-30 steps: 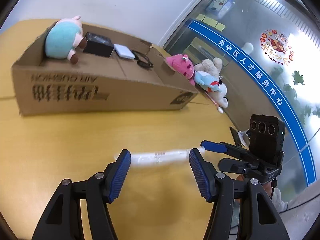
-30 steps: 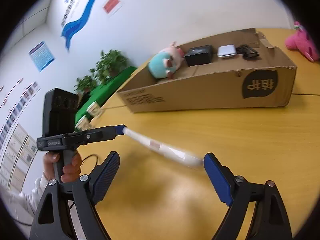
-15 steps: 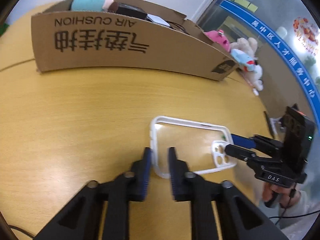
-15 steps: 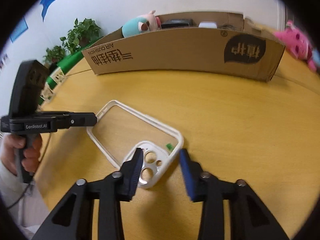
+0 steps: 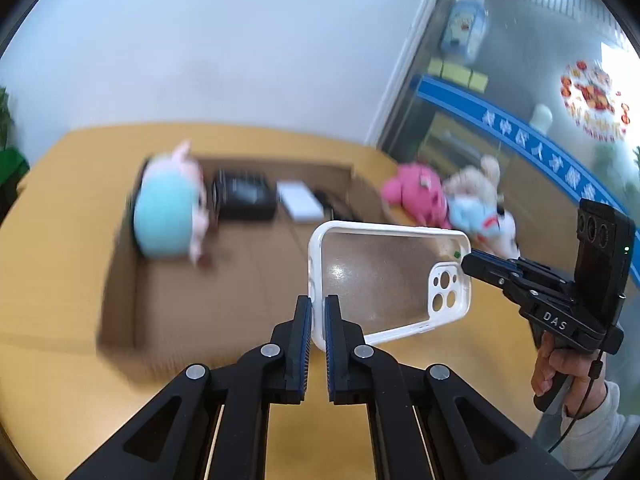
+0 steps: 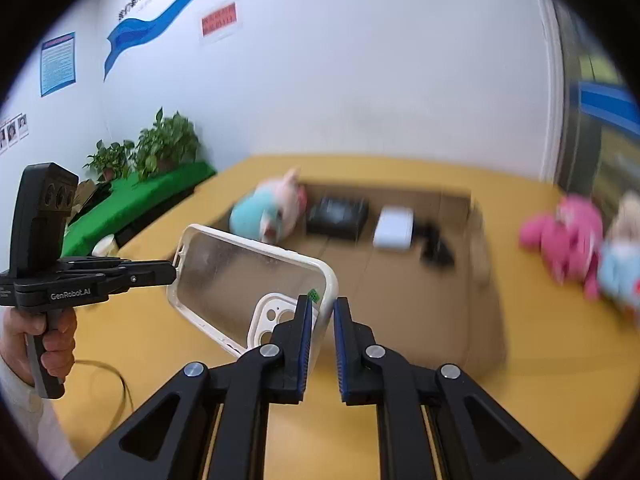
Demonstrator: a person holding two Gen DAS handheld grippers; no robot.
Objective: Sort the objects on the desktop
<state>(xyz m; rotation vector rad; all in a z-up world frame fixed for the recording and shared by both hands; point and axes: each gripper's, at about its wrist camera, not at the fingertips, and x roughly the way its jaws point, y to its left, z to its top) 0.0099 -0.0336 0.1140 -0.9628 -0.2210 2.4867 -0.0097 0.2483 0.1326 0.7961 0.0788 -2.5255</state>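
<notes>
A clear phone case with a white rim (image 5: 384, 280) hangs in the air above the yellow table, held at both ends. My left gripper (image 5: 318, 320) is shut on its left rim. My right gripper (image 6: 320, 320) is shut on the rim at the camera-hole end (image 6: 276, 316). The right gripper also shows in the left wrist view (image 5: 476, 260), and the left gripper in the right wrist view (image 6: 170, 270). Beyond the case lies an open cardboard box (image 5: 120, 280) holding a teal plush (image 5: 168, 212), a black box (image 5: 244, 196) and a white device (image 5: 300, 202).
A pink plush (image 5: 416, 196) and other soft toys (image 5: 476, 208) lie on the table right of the box. Potted plants (image 6: 160, 144) on a green surface stand at the left. A cable (image 6: 116, 380) lies near the table's near edge.
Both grippers have closed on the case's rim and lifted it off the table. It now hangs higher, in front of the open box.
</notes>
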